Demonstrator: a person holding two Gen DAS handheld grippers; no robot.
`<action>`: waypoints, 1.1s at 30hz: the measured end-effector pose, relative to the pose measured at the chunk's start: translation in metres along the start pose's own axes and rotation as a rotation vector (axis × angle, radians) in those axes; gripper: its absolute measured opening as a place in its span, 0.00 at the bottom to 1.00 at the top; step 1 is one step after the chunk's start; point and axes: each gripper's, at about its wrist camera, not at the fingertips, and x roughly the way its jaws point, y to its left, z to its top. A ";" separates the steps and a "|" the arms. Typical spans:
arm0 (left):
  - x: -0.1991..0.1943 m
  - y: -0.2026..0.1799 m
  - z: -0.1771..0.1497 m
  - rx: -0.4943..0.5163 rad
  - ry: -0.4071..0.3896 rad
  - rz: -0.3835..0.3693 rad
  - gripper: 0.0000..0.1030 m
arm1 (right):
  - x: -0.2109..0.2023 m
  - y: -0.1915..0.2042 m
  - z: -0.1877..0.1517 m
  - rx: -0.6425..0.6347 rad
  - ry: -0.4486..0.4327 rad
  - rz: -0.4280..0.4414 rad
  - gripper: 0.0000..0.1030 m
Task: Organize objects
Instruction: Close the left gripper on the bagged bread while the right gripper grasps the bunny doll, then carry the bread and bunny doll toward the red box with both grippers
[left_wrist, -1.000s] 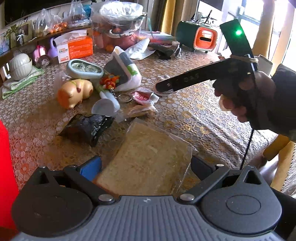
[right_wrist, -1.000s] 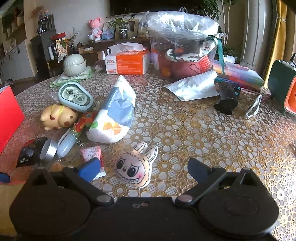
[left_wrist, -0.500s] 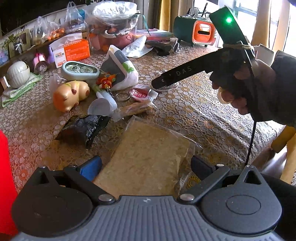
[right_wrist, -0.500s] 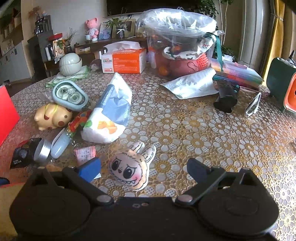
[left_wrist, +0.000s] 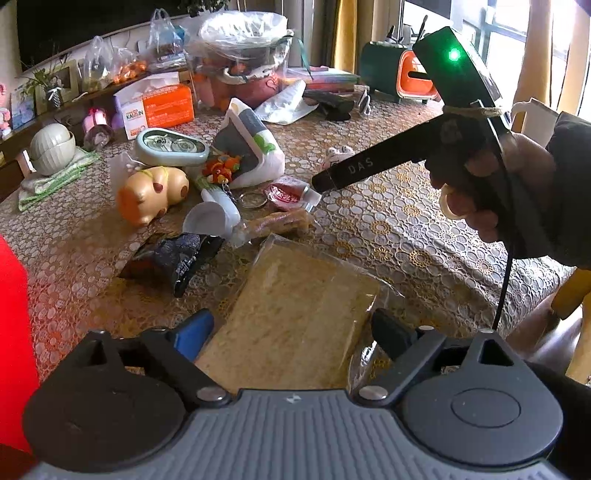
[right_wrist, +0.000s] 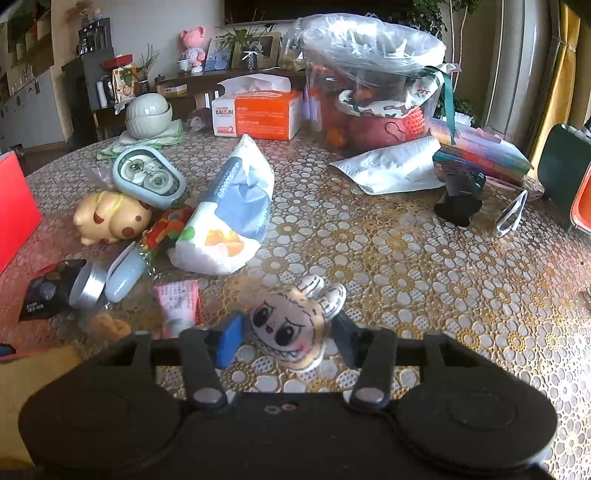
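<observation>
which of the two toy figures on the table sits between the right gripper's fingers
The flat bunny-eared face toy, with big eyes and a toothy grin. The right gripper has just been closing around it. The yellow spotted pig lies apart, far left beside the blue case.

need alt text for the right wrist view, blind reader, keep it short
The right tool has just been closing around a small bunny-eared plush face on the lace-patterned table. Beyond lie a wipes pack, pig figurine and tissue box.
</observation>
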 end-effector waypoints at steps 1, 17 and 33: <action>0.000 -0.001 0.000 0.001 -0.001 0.007 0.87 | -0.002 -0.001 0.000 0.007 0.002 0.005 0.45; -0.038 -0.006 -0.003 -0.127 -0.059 0.039 0.80 | -0.086 0.033 -0.009 -0.057 -0.025 0.081 0.43; -0.151 0.017 -0.018 -0.267 -0.189 0.171 0.80 | -0.169 0.134 0.011 -0.235 -0.091 0.235 0.43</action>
